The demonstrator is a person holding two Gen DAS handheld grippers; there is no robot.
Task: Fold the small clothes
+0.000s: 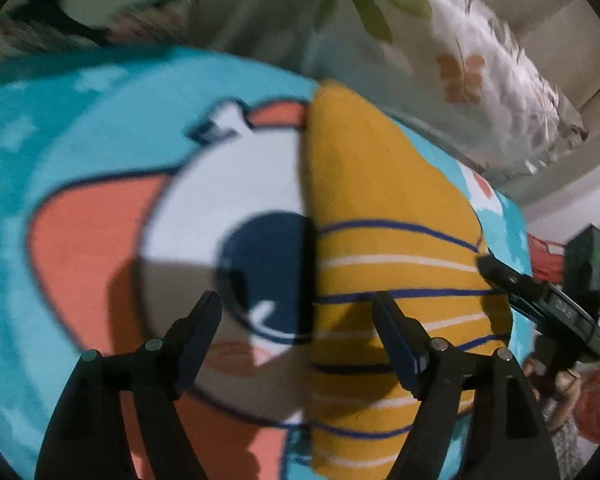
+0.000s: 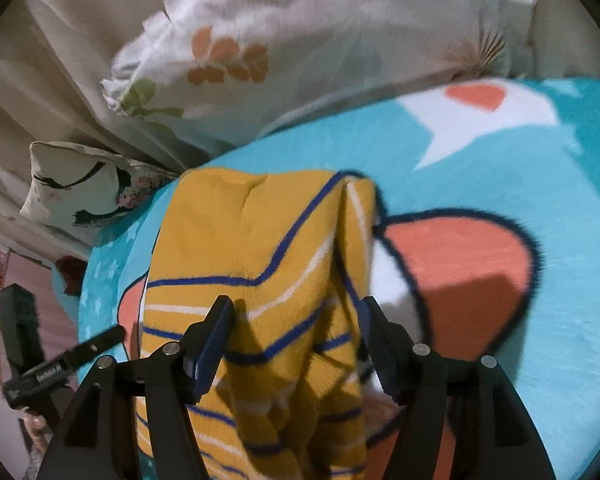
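Observation:
A small mustard-yellow garment (image 1: 384,240) with blue and white stripes lies on a teal cartoon-print blanket (image 1: 80,140). My left gripper (image 1: 296,304) hovers open over the garment's left edge, one finger above the blanket and the other above the yellow cloth. Nothing is pinched between its fingers. In the right wrist view the garment (image 2: 228,248) shows a raised fold on its right side. My right gripper (image 2: 296,304) stands open astride that bunched cloth, its pads apart from it. The picture is blurred.
A white floral pillow (image 2: 300,40) and a smaller printed cushion (image 2: 72,184) lie at the blanket's far edge against a beige curtain (image 2: 60,60). The other gripper's body shows at the right edge of the left view (image 1: 540,304) and at the left edge of the right view (image 2: 60,364).

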